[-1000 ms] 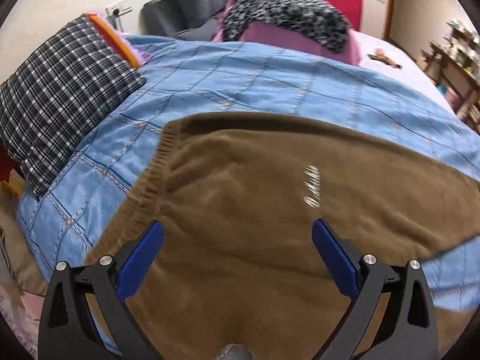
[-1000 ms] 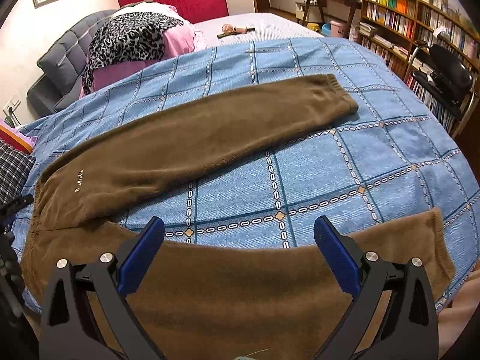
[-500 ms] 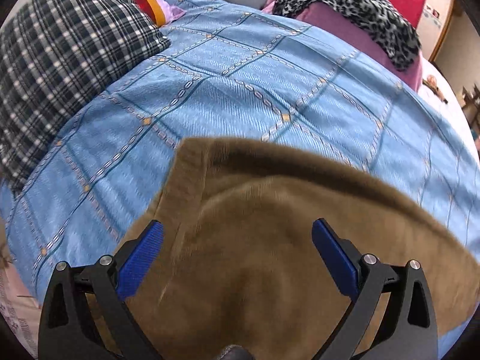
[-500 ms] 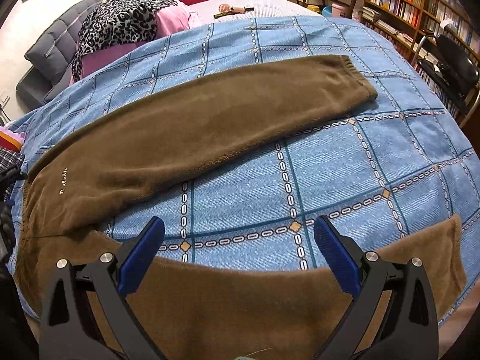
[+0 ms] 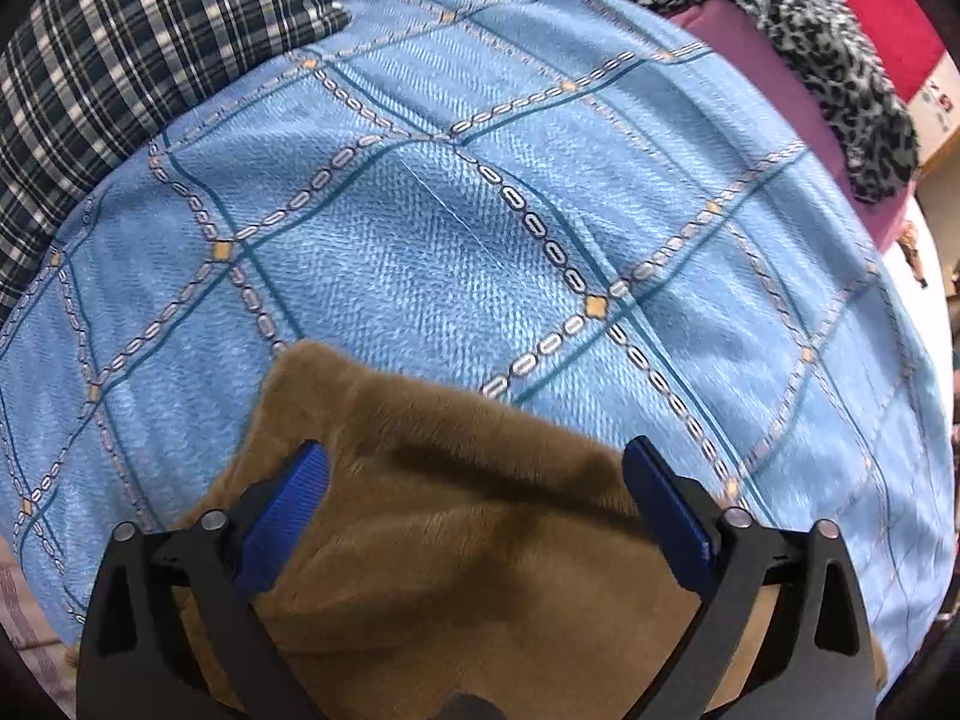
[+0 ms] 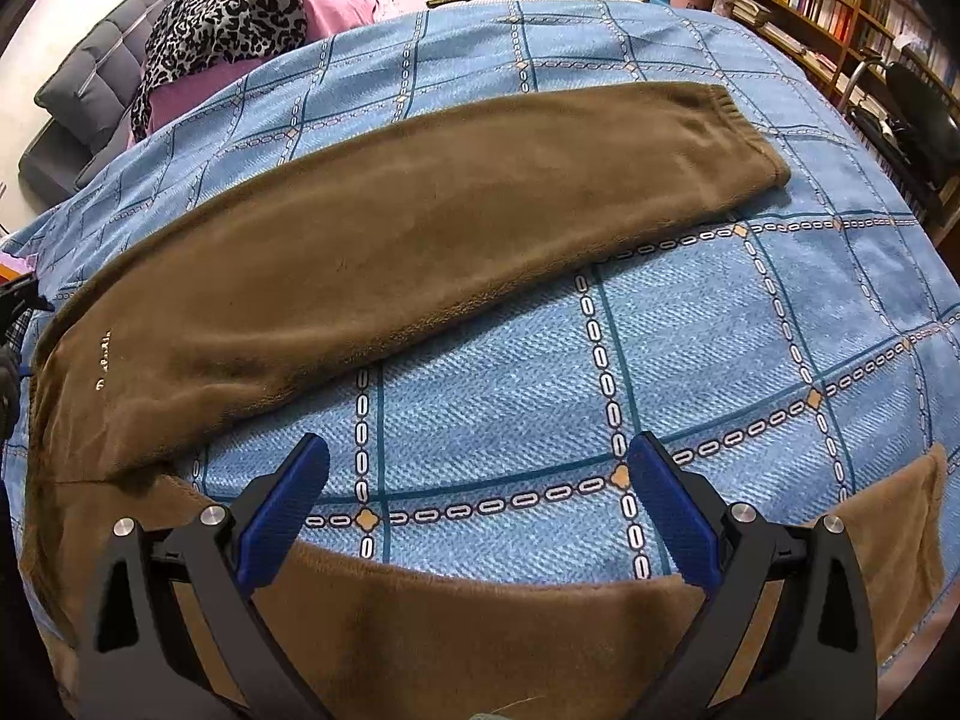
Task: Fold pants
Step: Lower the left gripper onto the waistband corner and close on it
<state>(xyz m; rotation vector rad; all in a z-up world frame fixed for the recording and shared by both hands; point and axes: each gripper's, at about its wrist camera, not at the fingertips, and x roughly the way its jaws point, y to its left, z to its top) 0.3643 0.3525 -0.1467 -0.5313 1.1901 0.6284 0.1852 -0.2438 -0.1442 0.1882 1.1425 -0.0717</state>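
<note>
Brown fleece pants (image 6: pixel 420 228) lie spread on a blue patterned bedspread (image 6: pixel 750 330). One leg runs from the waist at the left to a cuff at the upper right. The other leg (image 6: pixel 480 618) lies along the near edge. My right gripper (image 6: pixel 480 492) is open just above that near leg's upper edge. In the left wrist view the pants' waist corner (image 5: pixel 420 420) fills the bottom. My left gripper (image 5: pixel 474 498) is open, low over that corner, with fabric between its fingers.
A plaid pillow (image 5: pixel 108 78) lies at the bed's left end. A leopard-print cloth over pink bedding (image 6: pixel 240 6) sits at the back. Bookshelves (image 6: pixel 840 0) and a dark chair (image 6: pixel 918 114) stand to the right of the bed.
My left gripper has dropped and moved toward the waist corner, so the pants logo has left its view. My right gripper has moved closer to the bed over the near leg.
</note>
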